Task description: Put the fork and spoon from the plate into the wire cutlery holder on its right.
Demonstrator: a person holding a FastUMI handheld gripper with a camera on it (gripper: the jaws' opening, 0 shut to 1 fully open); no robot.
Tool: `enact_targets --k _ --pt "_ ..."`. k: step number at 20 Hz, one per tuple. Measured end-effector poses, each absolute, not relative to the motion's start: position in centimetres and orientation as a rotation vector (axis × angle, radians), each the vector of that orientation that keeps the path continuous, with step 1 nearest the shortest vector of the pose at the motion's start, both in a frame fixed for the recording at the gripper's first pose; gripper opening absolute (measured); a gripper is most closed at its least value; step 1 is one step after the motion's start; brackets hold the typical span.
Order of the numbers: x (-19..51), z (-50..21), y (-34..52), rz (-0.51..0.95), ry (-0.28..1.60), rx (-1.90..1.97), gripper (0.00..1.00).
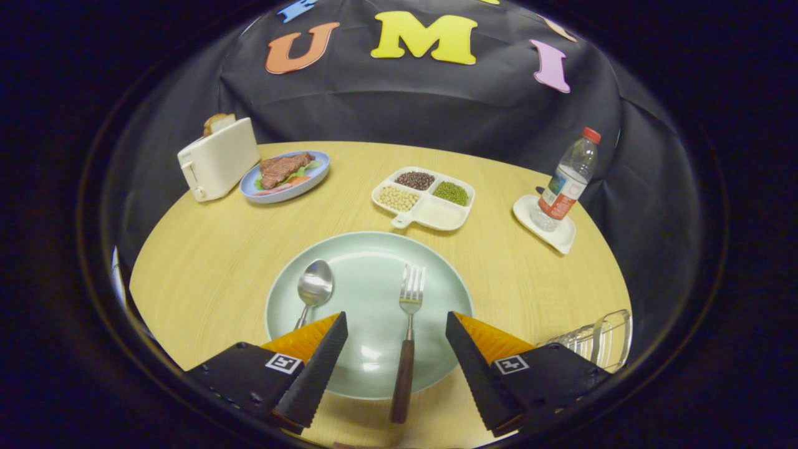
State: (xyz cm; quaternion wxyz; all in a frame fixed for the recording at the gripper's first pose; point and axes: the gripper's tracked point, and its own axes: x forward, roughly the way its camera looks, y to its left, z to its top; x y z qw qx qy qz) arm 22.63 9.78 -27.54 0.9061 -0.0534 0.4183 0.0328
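One fork (408,330) lies on the pale green plate (374,293) low in the centre of the frame, tines pointing away and its brown handle running back over the near rim onto the surface (206,262). One spoon (313,289) lies on the left part of the same plate, bowl up and away, its handle passing under the left finger. The fork and spoon are apart, roughly parallel.

The tongs (396,330) are spread wide and hold nothing; the two fingers stand on either side of the fork's handle without touching it, hovering over the near half of the plate.

At the lower right of the frame, just beyond the right finger, one wire cutlery holder (595,340) sits on the surface, partly hidden.

Further out, in the middle of the frame, is one white divided tray (425,198) with four compartments: three hold beans or grains of different colours, one is bare. At the upper left are one blue plate (285,176) carrying meat and greens and one white toaster (218,159) with one slice of bread sticking out. At the right, one plastic bottle (567,181) with a red cap stands on one white square coaster (545,224).
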Motion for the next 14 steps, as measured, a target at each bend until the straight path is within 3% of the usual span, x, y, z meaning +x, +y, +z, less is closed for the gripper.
enact_targets --k 3,8,10,11,13,14 --pt "23.1 -28.8 9.0 0.022 0.913 -0.089 0.86" --pt "22.9 -30.6 9.0 0.005 1.007 0.022 0.45" --pt "22.7 -30.7 8.8 -0.006 1.027 0.052 0.34" --pt "22.9 -30.5 8.8 -0.008 1.029 0.065 0.34" --pt "23.1 -30.9 9.0 -0.016 1.04 0.116 0.1" --pt "23.1 -30.8 9.0 -0.027 1.049 0.138 0.07"
